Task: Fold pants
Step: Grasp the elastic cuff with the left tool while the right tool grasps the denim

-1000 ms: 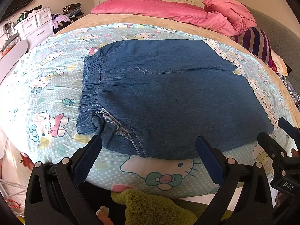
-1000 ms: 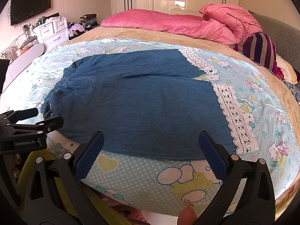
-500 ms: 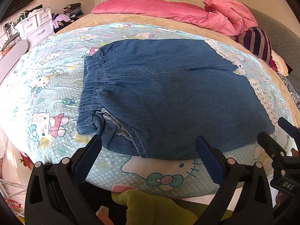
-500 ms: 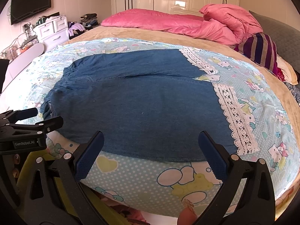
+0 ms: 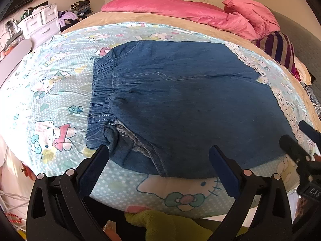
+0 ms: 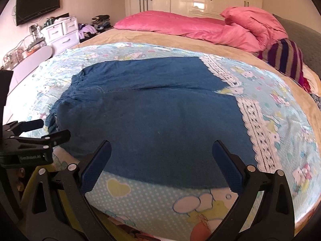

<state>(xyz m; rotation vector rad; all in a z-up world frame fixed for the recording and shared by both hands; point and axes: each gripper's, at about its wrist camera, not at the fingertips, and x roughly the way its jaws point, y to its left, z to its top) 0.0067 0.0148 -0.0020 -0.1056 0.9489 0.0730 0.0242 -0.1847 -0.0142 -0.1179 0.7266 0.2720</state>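
Pants point(image 5: 190, 108) lay flat on the cartoon-print sheet point(image 5: 60, 92), spread across the bed's near half, waistband point(image 5: 100, 100) toward the left edge, lace hems point(image 6: 254, 124) toward the right edge. Denim, two legs side by side, far leg nearer the pink duvet point(image 6: 190, 28), near leg along the front edge. Waistband corner by the front edge looked bunched, w/ pocket lining peeking out.

Left gripper point(image 5: 158, 162) hovered just off the front edge, near the bunched waistband corner. Jaws wide apart, nothing between them. Left pad point(image 5: 94, 168) sat just beside the denim lump, touching or not: couldn't tell.

Right gripper point(image 6: 160, 158) hung over the front edge too, farther toward the hems, aimed at the near leg's long side. Jaws fully spread, empty. Seen from the other gripper's camera as well, low at the right of frame.

Step in hand, judged: pre-grasp, approx. start of task. No fold made yet; pants looked only laid out. Probably lining up for the first fold, near leg over far leg.

Next move prob. called for: both jaws lowered onto the near edge, one at the waistband corner, one toward the hem, pinched thru both layers, then lifted together and carried toward the far side. Worth tidying that bunched corner first, else crooked fold.
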